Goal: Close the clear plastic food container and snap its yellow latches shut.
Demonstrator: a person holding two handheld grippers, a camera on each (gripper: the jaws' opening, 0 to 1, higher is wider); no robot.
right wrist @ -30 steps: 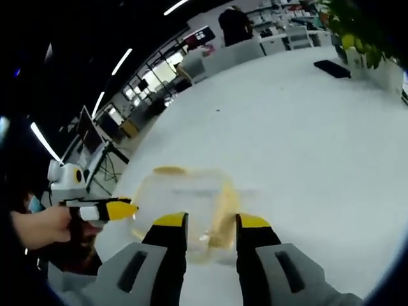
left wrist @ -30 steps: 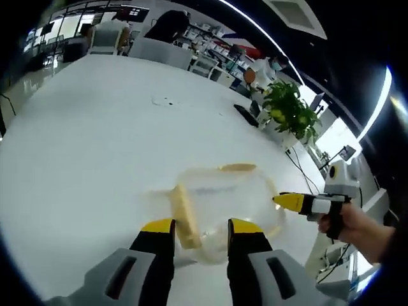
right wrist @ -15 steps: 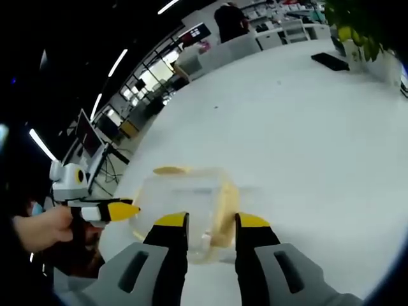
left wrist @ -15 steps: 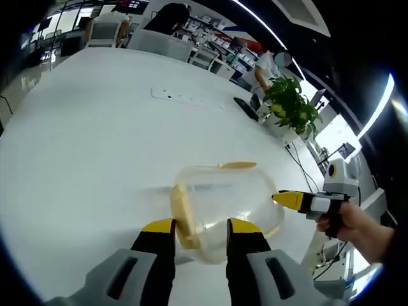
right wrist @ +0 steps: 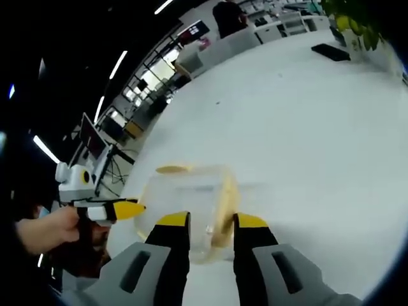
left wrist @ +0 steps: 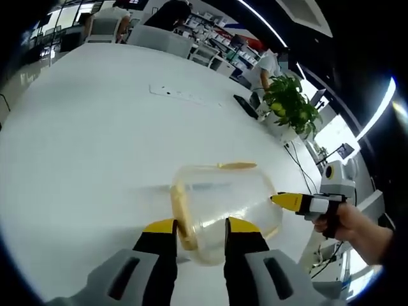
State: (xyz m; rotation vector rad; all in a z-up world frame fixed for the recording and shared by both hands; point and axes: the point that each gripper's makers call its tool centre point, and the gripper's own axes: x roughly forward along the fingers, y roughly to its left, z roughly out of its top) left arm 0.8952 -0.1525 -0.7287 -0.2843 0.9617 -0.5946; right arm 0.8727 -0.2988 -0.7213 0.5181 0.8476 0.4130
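The wide white counter [left wrist: 95, 146] carries the clear plastic food container with yellow latches [left wrist: 223, 204], which sits directly ahead of both tongs. The left tongs [left wrist: 201, 228] stand parted around its near yellow latch strip [left wrist: 182, 213] — whether they touch it I cannot tell. The right tongs [right wrist: 204, 223] stand likewise parted at the container's opposite side, gripping nothing visibly.

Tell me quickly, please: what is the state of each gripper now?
Left gripper: open, holding nothing, at the clear container.
Right gripper: open, holding nothing, at the same container.
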